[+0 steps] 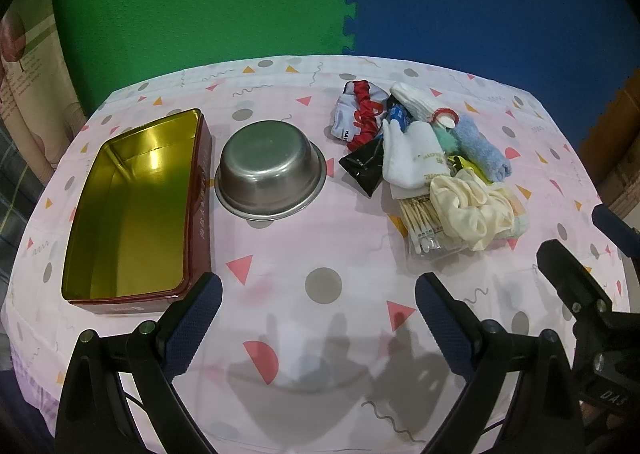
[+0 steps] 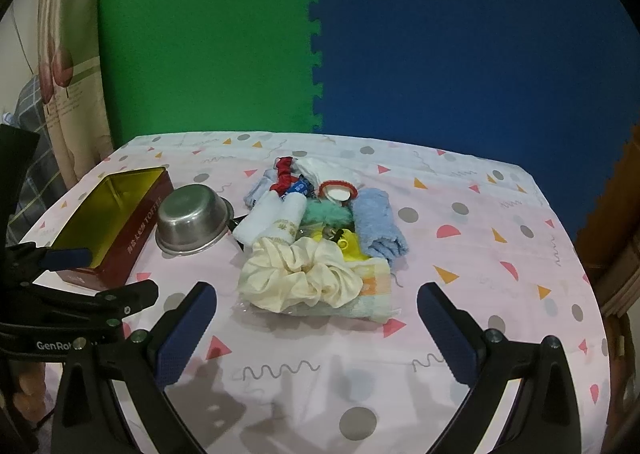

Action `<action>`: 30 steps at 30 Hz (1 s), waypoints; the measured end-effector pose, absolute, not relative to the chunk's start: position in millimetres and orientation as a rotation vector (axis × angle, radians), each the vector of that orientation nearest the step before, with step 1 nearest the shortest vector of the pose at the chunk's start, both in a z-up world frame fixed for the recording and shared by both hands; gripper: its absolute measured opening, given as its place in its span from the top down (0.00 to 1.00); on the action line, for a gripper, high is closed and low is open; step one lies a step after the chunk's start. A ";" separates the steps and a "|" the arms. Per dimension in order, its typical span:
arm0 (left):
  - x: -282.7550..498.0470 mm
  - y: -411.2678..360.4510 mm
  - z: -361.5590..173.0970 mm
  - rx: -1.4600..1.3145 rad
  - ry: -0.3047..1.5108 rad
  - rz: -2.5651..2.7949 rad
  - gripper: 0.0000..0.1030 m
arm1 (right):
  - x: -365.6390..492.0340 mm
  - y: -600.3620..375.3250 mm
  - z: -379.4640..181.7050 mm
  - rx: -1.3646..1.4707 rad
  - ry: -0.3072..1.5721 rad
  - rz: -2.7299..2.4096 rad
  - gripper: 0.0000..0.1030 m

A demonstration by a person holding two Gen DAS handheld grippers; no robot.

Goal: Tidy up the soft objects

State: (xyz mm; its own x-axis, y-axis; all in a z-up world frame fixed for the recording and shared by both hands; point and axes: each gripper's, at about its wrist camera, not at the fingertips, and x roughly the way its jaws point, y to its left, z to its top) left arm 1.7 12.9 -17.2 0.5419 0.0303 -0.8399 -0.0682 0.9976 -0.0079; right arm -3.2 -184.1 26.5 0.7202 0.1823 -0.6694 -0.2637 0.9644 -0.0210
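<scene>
Two grippers hover low over the near edge of a desk [image 1: 320,238] covered in a pink patterned cloth, and both have their jaws wide apart with nothing between them: the left gripper [image 1: 318,318] and the right gripper [image 2: 316,326]. A pile of soft things lies toward the right side of the desk. In it, a cream scrunchie [image 2: 300,274] sits nearest, on top of a clear bag of swabs [image 1: 424,222]; behind it lie a white sock [image 1: 412,158], a blue towel [image 2: 378,224], a red scrunchie [image 1: 366,114] and a black packet [image 1: 362,166]. Left of the pile stands an empty steel bowl [image 1: 270,170], and just beside that, an open red tin [image 1: 132,210] with a gold inside, also empty.
</scene>
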 end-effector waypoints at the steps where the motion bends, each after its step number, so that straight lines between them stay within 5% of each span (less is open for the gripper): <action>1: 1.9 12.9 -17.0 -0.042 0.995 0.058 0.07 | -3.1 -184.3 26.4 -0.116 0.726 0.249 0.00; 30: 0.0 9.8 -23.0 -0.031 1.006 0.069 0.07 | 12.1 -192.7 20.2 -0.105 0.723 0.210 0.00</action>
State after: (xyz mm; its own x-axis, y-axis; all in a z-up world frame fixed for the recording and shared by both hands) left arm 0.0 9.8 -23.0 0.5332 0.0439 -0.8449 -0.0723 0.9974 0.0061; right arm 12.1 -192.7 20.2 0.7300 0.1544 -0.6658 -0.2268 0.9737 -0.0228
